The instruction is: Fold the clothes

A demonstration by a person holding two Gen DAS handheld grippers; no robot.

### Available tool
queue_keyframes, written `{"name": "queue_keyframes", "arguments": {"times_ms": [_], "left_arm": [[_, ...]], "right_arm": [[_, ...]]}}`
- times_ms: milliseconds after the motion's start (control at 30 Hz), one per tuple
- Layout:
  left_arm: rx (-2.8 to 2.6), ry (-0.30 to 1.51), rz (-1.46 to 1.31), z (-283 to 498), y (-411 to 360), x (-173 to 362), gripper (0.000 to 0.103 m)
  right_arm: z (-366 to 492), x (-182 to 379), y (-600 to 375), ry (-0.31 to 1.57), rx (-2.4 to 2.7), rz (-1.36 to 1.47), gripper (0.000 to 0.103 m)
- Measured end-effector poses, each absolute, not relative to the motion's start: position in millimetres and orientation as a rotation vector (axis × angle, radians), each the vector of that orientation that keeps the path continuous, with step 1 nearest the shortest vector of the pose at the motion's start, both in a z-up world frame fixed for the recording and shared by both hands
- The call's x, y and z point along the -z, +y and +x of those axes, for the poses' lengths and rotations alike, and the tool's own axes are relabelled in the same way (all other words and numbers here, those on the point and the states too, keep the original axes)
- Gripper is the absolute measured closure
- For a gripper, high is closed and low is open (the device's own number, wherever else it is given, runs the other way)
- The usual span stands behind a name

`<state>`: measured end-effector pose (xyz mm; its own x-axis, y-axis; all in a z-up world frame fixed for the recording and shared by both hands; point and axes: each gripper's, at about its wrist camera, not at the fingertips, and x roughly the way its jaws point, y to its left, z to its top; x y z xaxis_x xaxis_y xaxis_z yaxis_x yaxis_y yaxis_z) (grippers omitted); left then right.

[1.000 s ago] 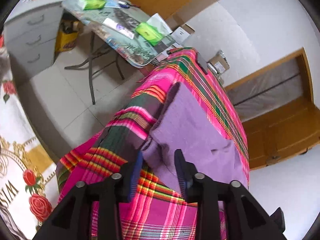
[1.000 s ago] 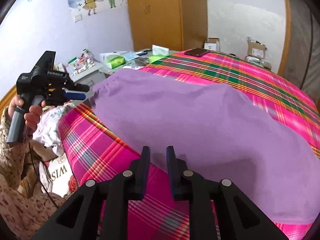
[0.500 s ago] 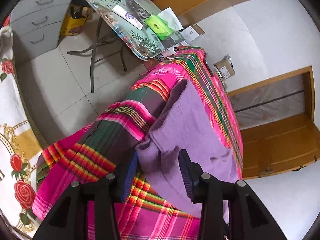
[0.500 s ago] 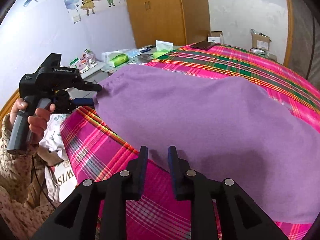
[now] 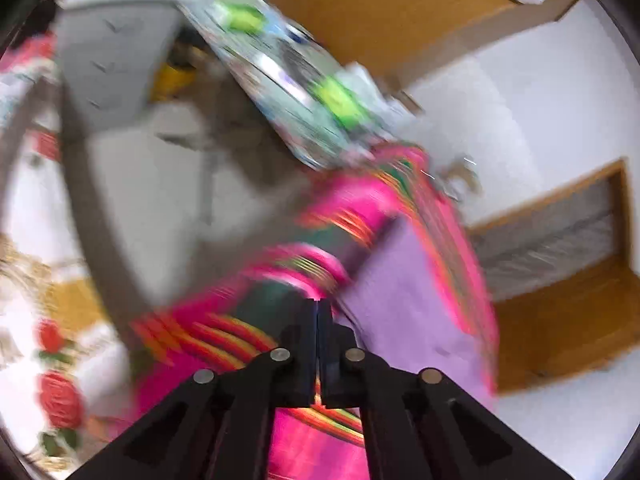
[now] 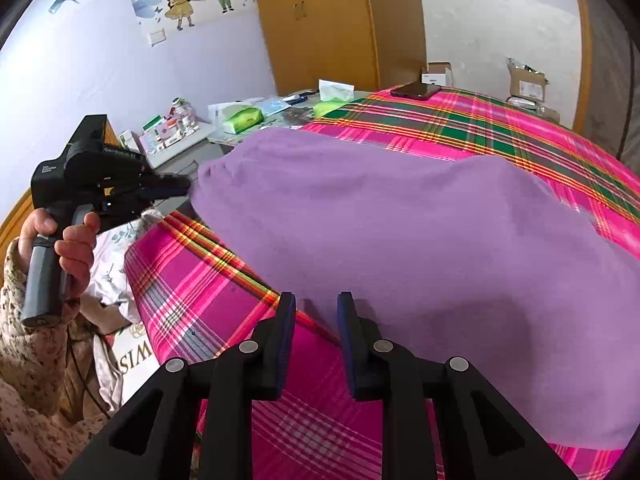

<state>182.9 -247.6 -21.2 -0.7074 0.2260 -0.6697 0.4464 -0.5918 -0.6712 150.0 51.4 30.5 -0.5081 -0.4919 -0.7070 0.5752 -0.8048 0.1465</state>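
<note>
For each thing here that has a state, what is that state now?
Left gripper: shut, at the corner of the purple cloth.
Right gripper: open, near the cloth's front edge, holding nothing.
Purple cloth: spread flat on the plaid bedcover, not yet folded.
Phone: lying flat on the bedcover's far edge.
Wardrobe: doors closed.

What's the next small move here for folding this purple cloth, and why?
Probably ease the right gripper down onto the near edge of the purple cloth and close. Its jaws stand open right at that edge, gripping nothing, while the left gripper is shut and appears to pinch the cloth's left corner.
</note>
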Motion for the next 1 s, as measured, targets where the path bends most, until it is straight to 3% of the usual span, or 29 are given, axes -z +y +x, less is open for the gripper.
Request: {"name": "queue_keyframes", "arguments": {"times_ms": [100,300,433,533,733,867,1000], "left_arm": [[2.441,1.427,1.121,187,-255,23,0.103],[2.477,1.392,1.153,183,-247,17,0.101],[2.493,1.411,1.211,177,-242,19,0.099],[2.502,1.432,1.255,174,-238,22,0.098],[2.496,1.492,1.313,173,-233,28,0.092],[2.498,1.524,1.335,168,-229,30,0.078],[2.502,1.525,1.345,163,-228,33,0.078]], "right_arm": [[149,-31,47,0.152,2.287,1.025,0.081],[147,-36,26,0.205,2.262,0.966,0.081],[137,-35,0,0.251,2.233,0.944,0.071],[131,-36,-28,0.317,2.201,0.924,0.071],[120,-36,-79,0.419,2.127,0.872,0.071],[109,-26,-103,0.472,2.111,0.907,0.071],[104,-19,-116,0.548,2.145,0.902,0.071]]}}
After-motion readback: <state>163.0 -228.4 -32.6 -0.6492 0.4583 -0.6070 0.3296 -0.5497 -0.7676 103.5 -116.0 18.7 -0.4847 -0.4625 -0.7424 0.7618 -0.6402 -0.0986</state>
